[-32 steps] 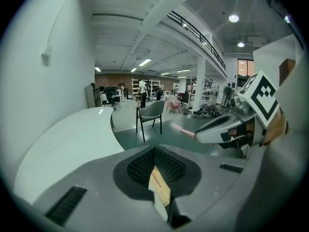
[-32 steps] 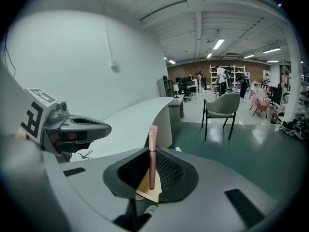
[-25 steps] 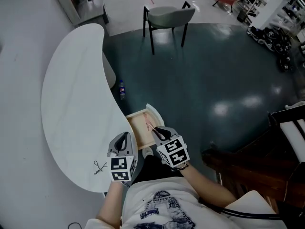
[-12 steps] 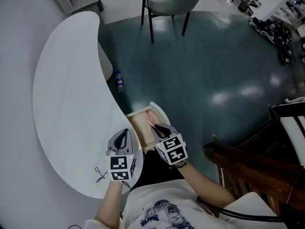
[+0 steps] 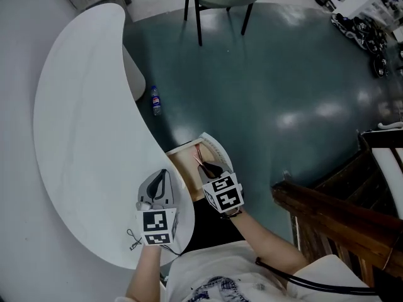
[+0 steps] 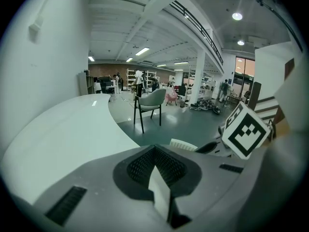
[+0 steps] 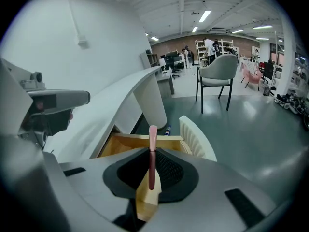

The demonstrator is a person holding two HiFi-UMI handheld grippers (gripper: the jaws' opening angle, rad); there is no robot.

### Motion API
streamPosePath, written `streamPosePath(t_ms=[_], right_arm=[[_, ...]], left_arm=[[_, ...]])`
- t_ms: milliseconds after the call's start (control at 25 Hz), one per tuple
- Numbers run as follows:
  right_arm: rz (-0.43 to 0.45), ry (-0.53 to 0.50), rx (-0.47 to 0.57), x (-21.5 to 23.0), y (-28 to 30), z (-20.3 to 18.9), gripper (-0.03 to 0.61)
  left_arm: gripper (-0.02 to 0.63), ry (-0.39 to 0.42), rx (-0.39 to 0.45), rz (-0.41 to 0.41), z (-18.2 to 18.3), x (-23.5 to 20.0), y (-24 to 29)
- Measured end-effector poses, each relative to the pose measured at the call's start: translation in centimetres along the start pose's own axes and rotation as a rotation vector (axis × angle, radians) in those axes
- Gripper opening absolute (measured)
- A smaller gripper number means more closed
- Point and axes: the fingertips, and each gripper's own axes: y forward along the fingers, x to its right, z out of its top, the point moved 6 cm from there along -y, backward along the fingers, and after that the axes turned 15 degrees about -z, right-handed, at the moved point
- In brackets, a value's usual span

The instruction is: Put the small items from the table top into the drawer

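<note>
One thing is in my grip: my right tool is pinched narrow on a slender pink plastic stick. The stick's free end points out over the open light-wood drawer at twelve o'clock from the tips.

To do this well, I judge I should bring the stick down inside the drawer walls before I ease the tool apart, so it drops a short way and cannot bounce out. I should also stay clear of the ribbed white drawer front at two o'clock.

My left tool is closed tight on nothing, above the edge of the curved white bench. A small dark scissor-like item, too small to name surely, lies on the bench at seven o'clock from that tool and looks like the next pick.
</note>
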Motion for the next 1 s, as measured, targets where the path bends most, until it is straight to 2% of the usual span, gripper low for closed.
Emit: streamPosePath(t_ms=[200, 440, 1000], right_arm=[[-0.008, 0.006, -0.03, 0.0, 3.0, -1.1, 0.06], [-0.018, 0.014, -0.096, -0.6, 5.5, -3.3, 0.06], [-0.068, 0.039, -0.199, -0.9, 11.5, -5.6, 0.06]], left_arm=[[0.02, -0.033, 0.003, -0.005, -0.7, -1.2, 0.8], [0.02, -0.035, 0.016, 0.004, -1.1, -2.1, 1.7], [0.02, -0.056, -0.003, 0.007, -1.8, -4.1, 2.0]])
